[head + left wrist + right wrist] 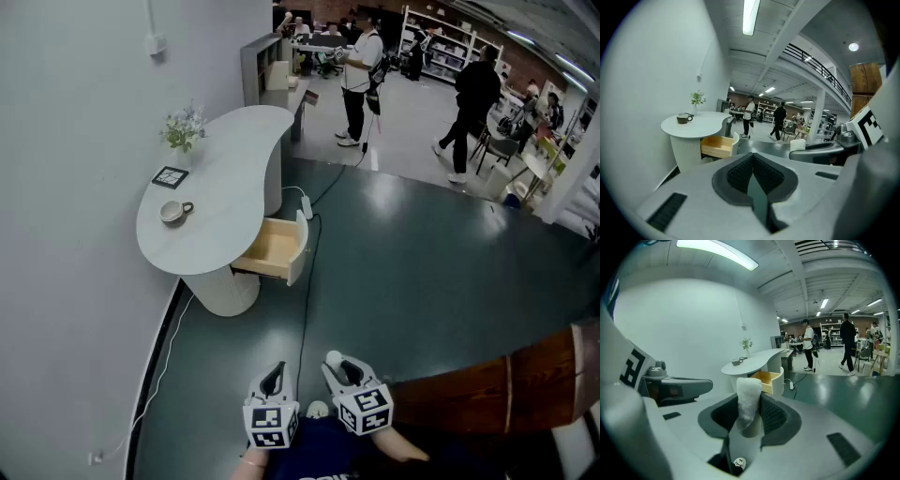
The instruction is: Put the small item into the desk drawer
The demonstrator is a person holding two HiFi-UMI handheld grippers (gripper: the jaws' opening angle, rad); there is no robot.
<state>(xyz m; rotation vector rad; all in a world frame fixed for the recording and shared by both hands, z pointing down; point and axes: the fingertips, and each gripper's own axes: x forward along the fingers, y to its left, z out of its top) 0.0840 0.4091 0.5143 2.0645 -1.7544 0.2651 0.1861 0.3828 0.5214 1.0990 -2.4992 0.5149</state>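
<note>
I am gripping the small white item (748,392) in my right hand-held gripper (751,413); it is standing up between the pads, well apart from the drawer (272,248). My left hand-held gripper (752,172) is carrying nothing, its jaws meeting. The wooden drawer is hanging open under the curved white worktop (225,202), which is standing against the wall (66,187) and bearing a cup (173,212), a marker card (170,176) and a small plant (183,128). A cable (305,309) is trailing across the dark green floor (422,281), and people (356,66) are walking beyond.

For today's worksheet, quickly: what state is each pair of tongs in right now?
Left tongs: shut, empty.
Right tongs: shut on the white item.
</note>
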